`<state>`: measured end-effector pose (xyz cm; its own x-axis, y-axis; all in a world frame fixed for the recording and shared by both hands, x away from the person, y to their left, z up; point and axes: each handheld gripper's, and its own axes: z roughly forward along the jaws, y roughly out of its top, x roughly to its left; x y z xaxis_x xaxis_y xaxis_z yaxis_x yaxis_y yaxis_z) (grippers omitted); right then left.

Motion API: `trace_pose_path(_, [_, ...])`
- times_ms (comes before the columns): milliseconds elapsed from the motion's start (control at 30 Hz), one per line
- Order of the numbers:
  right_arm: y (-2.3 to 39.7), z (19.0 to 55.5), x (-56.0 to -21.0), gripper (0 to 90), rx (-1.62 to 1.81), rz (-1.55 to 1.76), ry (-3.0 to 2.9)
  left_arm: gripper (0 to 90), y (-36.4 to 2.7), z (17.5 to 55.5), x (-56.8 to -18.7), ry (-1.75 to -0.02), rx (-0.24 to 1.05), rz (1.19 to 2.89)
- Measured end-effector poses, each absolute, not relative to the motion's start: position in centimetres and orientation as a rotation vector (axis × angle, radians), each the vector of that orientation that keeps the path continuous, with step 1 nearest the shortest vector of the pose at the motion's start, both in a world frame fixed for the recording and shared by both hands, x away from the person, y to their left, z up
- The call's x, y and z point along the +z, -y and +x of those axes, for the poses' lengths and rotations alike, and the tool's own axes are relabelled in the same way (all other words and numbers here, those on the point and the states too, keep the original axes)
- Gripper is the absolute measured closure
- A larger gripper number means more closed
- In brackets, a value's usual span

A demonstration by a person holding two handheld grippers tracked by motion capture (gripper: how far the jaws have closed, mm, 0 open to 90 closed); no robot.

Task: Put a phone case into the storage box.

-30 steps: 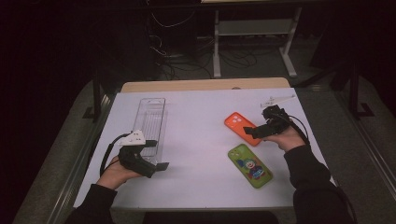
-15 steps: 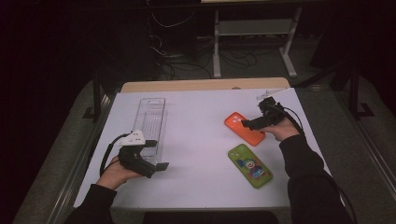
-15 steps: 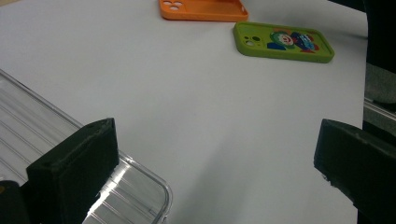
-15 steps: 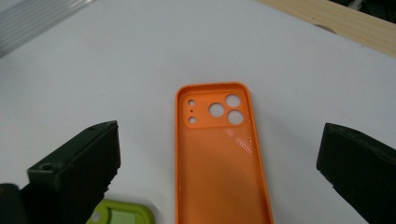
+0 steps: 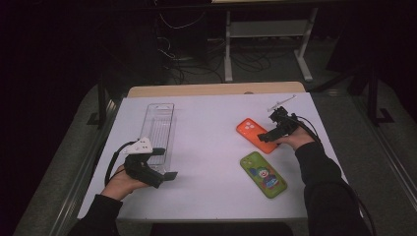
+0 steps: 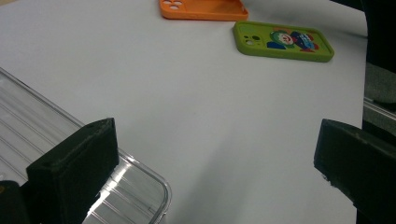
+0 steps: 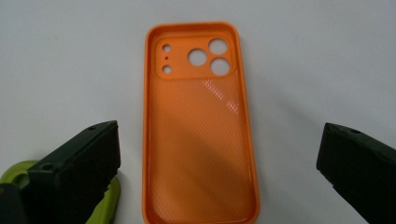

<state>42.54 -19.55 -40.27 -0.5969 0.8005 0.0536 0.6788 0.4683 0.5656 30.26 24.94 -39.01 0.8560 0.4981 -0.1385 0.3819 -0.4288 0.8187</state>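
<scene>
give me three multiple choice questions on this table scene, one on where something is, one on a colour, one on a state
1. Where does the clear tray lie?
A. beside the left gripper
B. under the green phone case
C. by the right gripper

2. What colour is the phone case between the right gripper's jaws?
A. blue
B. orange
C. white

3. How do the right gripper's jaws stand?
A. shut on the case
B. shut on nothing
C. open

Answers:
1 A, the high view shows the tray at the table's left, by that gripper.
2 B, the right gripper view shows an orange case, hollow side up.
3 C, the jaws stand wide apart, either side of the case.
</scene>
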Motion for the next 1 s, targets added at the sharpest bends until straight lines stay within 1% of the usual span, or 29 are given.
trace_pose_path(433, [19.3, 42.4, -42.5, 0.6, 0.707, 1.278, -2.581, 0.0, -24.9, 30.2, -39.0, -0.639, 0.153, 2.069])
trace_pose_path(600, [19.4, 42.2, -43.1, 4.1, 0.696, 1.298, -2.607, 0.0, -24.9, 30.3, -39.0, -0.64, 0.152, 2.069])
trace_pose_path(900, [19.3, 42.1, -43.7, 7.0, 0.641, 1.27, -2.635, 0.0, -24.9, 30.2, -39.1, -0.639, 0.152, 2.07])
trace_pose_path(1000, [19.1, 41.9, -43.9, 9.6, 0.617, 1.263, -2.632, 0.0, -24.9, 30.3, -39.1, -0.639, 0.15, 2.075])
